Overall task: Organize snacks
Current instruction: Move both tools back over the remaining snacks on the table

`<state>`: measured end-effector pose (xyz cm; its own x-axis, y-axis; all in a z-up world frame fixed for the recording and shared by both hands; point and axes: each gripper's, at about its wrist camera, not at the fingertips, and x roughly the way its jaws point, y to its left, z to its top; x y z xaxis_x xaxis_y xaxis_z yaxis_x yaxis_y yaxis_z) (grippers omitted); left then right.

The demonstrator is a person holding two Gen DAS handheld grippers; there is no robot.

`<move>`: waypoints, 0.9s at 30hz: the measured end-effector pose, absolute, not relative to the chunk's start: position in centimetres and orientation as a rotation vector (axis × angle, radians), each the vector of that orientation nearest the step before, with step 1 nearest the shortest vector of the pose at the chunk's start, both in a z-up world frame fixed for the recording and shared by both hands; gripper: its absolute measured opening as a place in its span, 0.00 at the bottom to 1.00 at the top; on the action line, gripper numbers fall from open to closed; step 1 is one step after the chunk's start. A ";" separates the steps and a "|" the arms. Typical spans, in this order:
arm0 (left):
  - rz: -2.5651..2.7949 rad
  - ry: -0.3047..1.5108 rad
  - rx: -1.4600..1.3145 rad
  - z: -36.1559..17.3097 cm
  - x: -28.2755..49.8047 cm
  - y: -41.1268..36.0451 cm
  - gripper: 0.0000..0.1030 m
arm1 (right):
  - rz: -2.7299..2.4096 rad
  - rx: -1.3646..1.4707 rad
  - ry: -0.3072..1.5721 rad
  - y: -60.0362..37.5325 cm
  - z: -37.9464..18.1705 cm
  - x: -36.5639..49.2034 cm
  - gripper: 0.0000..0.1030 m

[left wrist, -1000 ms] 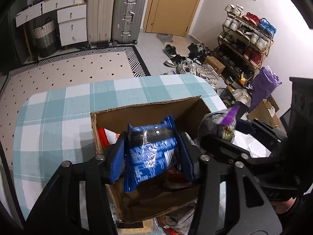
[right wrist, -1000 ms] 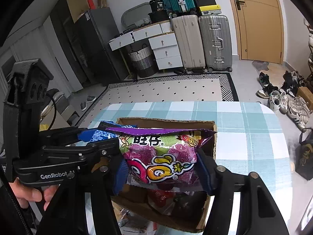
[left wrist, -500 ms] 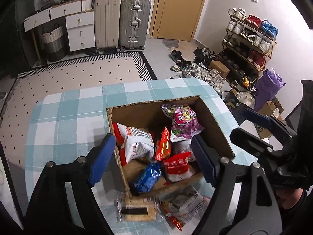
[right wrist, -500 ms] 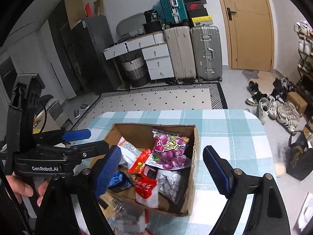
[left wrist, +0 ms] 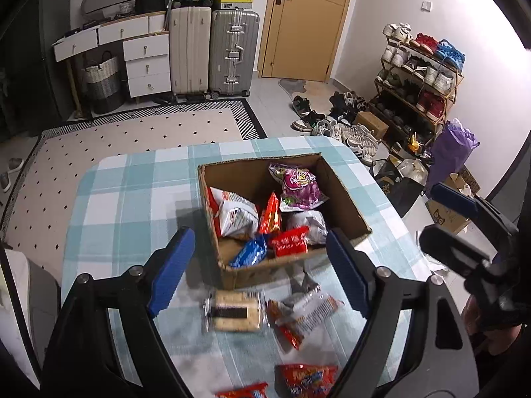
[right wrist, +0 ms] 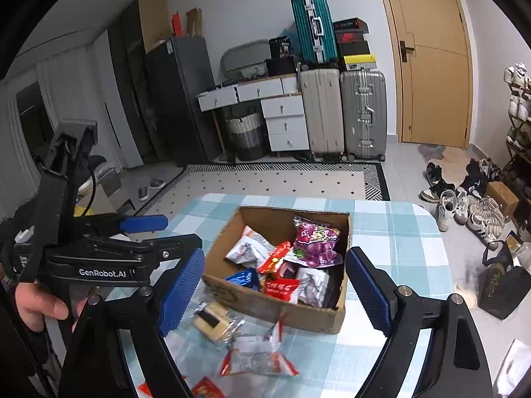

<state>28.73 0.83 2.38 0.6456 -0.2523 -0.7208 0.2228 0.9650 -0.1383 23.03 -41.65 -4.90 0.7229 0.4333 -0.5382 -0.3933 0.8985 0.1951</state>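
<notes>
Through your left wrist camera, your left gripper [left wrist: 259, 268] stood with its jaws wide and nothing between them; they had just been opening, and the pads bracketed only the near wall of the cardboard box [left wrist: 345, 195] on the checked counter [left wrist: 132, 199]. The box already held the purple bag [left wrist: 298, 187] at its far right, with a blue packet [left wrist: 249, 253] and a red packet [left wrist: 289, 241] nearer you. The loose snacks lay on your side of the box, below and between the jaws: the cracker pack [left wrist: 235, 310] had its long axis crosswise to your reach, and the clear red-edged pack [left wrist: 305, 311] sat just to its right, angled. My judgement is that the cracker pack sat closer to your left hand. Through your right wrist camera, your right gripper [right wrist: 275, 292] was likewise spread wide and empty, its jaws having just been opening, and they framed the box [right wrist: 275, 308] from the near side. The cracker pack [right wrist: 212, 320] lay just inside the left pad, while a clear wrapped pack [right wrist: 255, 358] lay low between the jaws, lengthwise across your reach and well short of the box. I would judge that pack the easier one for your right hand, taken with a downward tilt.
</notes>
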 end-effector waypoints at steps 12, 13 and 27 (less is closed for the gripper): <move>-0.243 0.773 -0.024 5.1 21.6 1.7 0.82 | 0.457 0.058 0.552 -42.1 -2.4 16.0 0.91; -0.242 0.770 -0.026 5.2 21.0 1.7 0.83 | 0.460 0.071 0.551 -42.3 -2.3 15.5 0.91; -0.215 0.740 -0.013 2.5 13.8 2.1 0.98 | 0.490 0.063 0.565 -40.7 -5.6 8.4 0.94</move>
<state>13.78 2.13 2.51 0.7177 -0.1986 -0.6674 0.1894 0.9780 -0.0873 8.44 -40.69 -5.60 0.7334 0.4618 -0.4990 -0.4281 0.8838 0.1888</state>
